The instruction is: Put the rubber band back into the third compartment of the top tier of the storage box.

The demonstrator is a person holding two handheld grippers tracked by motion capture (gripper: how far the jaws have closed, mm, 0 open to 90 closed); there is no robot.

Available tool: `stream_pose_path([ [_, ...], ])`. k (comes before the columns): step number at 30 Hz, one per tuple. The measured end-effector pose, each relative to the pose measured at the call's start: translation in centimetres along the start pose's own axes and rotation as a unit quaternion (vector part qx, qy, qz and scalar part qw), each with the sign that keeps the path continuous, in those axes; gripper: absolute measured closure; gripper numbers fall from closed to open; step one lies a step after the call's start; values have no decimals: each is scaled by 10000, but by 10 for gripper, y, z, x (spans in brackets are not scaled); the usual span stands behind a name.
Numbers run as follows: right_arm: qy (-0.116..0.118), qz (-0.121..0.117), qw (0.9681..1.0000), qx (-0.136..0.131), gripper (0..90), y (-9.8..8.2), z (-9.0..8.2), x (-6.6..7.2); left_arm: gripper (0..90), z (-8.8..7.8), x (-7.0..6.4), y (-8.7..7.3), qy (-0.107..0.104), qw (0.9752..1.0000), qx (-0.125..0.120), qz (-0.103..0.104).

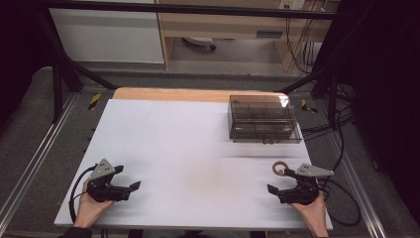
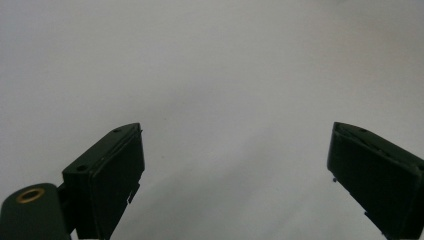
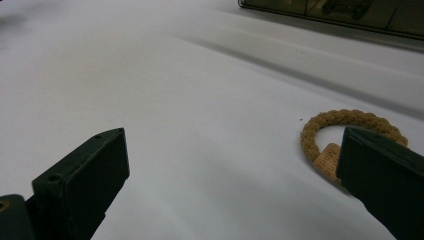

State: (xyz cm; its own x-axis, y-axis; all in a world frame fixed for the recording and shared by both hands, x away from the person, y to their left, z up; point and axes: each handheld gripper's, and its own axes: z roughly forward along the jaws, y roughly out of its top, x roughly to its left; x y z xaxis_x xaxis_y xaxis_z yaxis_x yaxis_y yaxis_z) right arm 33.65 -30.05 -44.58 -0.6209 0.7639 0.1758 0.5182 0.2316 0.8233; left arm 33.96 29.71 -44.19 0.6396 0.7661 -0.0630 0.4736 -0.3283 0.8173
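Observation:
A tan braided ring point(image 1: 280, 168) with a small label lies on the white table sheet point(image 1: 188, 144) near the front right. My right gripper point(image 1: 280, 180) rests just in front of it, held by a hand, jaws open and empty. In the right gripper view the ring point(image 3: 340, 116) lies beside and partly behind the right-hand jaw, outside the gap of the gripper point(image 3: 234, 131). My left gripper point(image 1: 127, 177) sits at the front left in a hand, open. The left gripper view shows its jaws point(image 2: 236, 127) wide apart over bare white sheet.
A smoky see-through compartment box point(image 1: 265, 121) with its lid closed stands at the back right of the sheet; its lower edge point(image 3: 350, 12) shows at the top of the right gripper view. Black cables point(image 1: 341, 198) trail off the right edge. A bare wooden strip point(image 1: 198, 94) runs along the far side.

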Motion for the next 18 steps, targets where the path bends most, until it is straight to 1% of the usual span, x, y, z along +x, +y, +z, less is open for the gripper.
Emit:
stream_pose_path([
  [1, -21, -7, 10000, 11, 12, 1, 1, -1, 76, 0, 0, 0, -5, 10000, 0, -16],
  [2, -22, 43, 10000, 3, 12, 2, 1, -1, 75, 0, 0, 0, -13, 10000, -12, -29],
  [4, -20, 18, 10000, -4, 12, 3, 1, -2, 76, 0, 0, 1, -14, 10000, -33, -36],
  [12, -172, 59, 9998, 37, 15, 8, 2, -5, 76, 0, -1, 0, -41, 10000, -12, -63],
  [14, -240, 76, 9996, 109, 17, 9, 3, -4, 76, 1, -1, 0, -40, 10000, -11, -73],
  [18, -294, 90, 9995, 108, 19, 11, 4, -5, 76, 0, -1, 0, -23, 10000, -24, -88],
])
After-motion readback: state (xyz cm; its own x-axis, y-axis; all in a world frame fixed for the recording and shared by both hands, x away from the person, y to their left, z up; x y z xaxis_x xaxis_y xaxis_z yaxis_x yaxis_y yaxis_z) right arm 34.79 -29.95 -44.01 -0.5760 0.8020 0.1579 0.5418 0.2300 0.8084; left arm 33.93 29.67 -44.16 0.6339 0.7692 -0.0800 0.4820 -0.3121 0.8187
